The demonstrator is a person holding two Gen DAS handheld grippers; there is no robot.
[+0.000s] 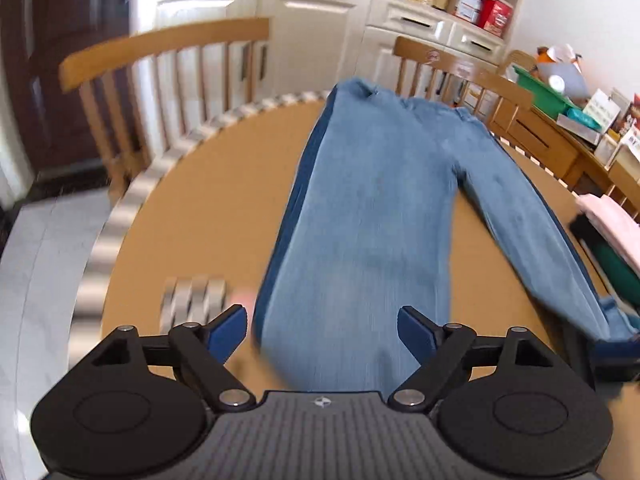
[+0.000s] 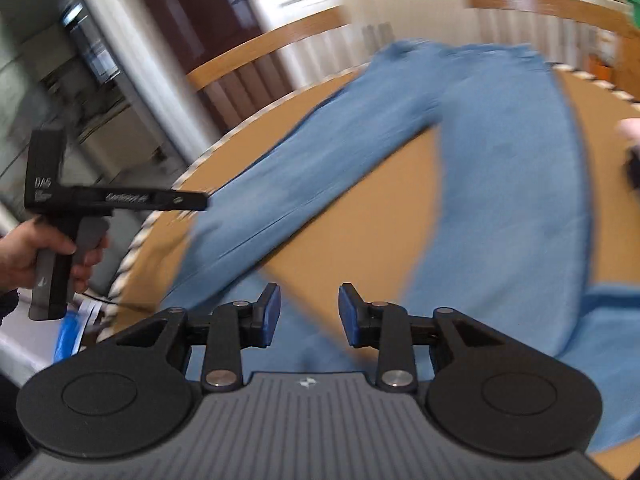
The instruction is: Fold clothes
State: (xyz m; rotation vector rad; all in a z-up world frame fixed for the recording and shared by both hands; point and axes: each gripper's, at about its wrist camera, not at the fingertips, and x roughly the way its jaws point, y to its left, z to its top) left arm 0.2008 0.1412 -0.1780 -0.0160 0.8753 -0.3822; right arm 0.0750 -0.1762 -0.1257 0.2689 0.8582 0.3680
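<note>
1. White cabinets (image 1: 304,28) and wooden chairs (image 1: 168,64) fill the top of the left wrist view; below them the round wooden table (image 1: 208,208) carries the jeans (image 1: 368,216). Both views are smeared, so read the fine detail with caution.

2. Your jeans lie flat with the waistband at the top centre of the left view. One leg runs straight down toward the camera; the other splays off toward the lower right edge. In the right wrist view the same jeans (image 2: 500,152) form an upside-down V, with bare table between the legs.

3. Your left gripper (image 1: 322,330) shows its blue pads wide apart, framing the near leg at the bottom centre with nothing pinched. Your right gripper (image 2: 308,314) has its pads parted by a narrower gap, also empty, over the cuff of one leg.

4. My judgement: the step in hand is choosing grip points for the first fold, bringing one leg over the other.

5. To do it well, take the splayed leg at two points along its length, pinch only that leg's cloth, and lift just enough to clear the table.

6. Lay the seams edge on edge before you let go, then smooth toward the waistband.

7. Watch the folded pink garment (image 1: 612,224) at the right edge of the left view; keep the moving leg from dragging it.

8. Your left hand (image 2: 44,248) sits at the far left of the right view, so cross paths carefully.
</note>
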